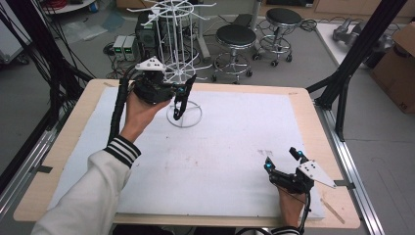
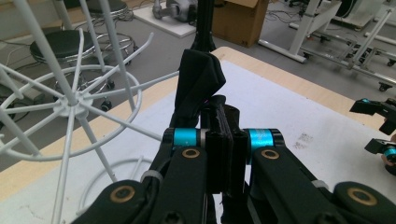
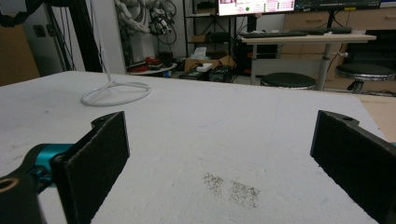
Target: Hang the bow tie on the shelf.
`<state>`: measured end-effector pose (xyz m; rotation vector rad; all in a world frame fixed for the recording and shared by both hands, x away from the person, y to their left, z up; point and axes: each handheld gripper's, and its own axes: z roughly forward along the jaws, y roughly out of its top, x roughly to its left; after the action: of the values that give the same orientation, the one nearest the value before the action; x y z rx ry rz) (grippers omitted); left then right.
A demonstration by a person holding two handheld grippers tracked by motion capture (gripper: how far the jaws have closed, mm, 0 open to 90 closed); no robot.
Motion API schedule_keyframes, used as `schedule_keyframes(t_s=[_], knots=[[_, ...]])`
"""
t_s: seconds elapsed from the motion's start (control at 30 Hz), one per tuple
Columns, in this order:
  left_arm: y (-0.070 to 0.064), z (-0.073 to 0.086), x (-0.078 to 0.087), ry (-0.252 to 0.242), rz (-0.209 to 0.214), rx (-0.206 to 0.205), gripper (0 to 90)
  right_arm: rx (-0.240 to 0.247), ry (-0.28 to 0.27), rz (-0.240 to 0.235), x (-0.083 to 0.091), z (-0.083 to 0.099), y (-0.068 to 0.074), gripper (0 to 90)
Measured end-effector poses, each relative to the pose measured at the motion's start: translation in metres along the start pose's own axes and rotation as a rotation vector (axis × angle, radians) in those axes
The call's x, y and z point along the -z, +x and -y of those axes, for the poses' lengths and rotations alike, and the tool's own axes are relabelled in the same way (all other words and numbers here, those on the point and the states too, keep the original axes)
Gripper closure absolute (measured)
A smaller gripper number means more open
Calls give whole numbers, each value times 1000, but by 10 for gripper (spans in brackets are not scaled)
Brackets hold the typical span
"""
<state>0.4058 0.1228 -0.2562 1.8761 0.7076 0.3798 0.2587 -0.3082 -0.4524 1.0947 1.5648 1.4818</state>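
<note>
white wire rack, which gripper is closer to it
Left. The left gripper, clamping a black cloth, hangs right beside the white wire rack; the right gripper rests open at the table's near right corner.

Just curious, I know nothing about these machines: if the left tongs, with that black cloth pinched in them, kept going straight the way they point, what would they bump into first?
Probably the white wire rack. The left tongs, shut on the black cloth, point past its spokes, though depth is hard to judge.
</note>
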Motion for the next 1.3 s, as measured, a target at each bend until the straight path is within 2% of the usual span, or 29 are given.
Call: schedule_keyframes(t_s=[0.33,0.53,0.87,1.1,1.3], knots=[[10,8,1,-8,-23,40,890,-1,1,-1,0,0,0,35],[12,8,2,-4,-51,44,890,0,0,0,0,0,0,35],[15,8,5,-6,-70,47,890,1,2,-1,0,0,0,35],[17,9,3,-2,-76,65,890,0,1,-2,0,0,0,35],[14,8,1,-7,-66,64,890,2,1,-2,0,0,0,35]])
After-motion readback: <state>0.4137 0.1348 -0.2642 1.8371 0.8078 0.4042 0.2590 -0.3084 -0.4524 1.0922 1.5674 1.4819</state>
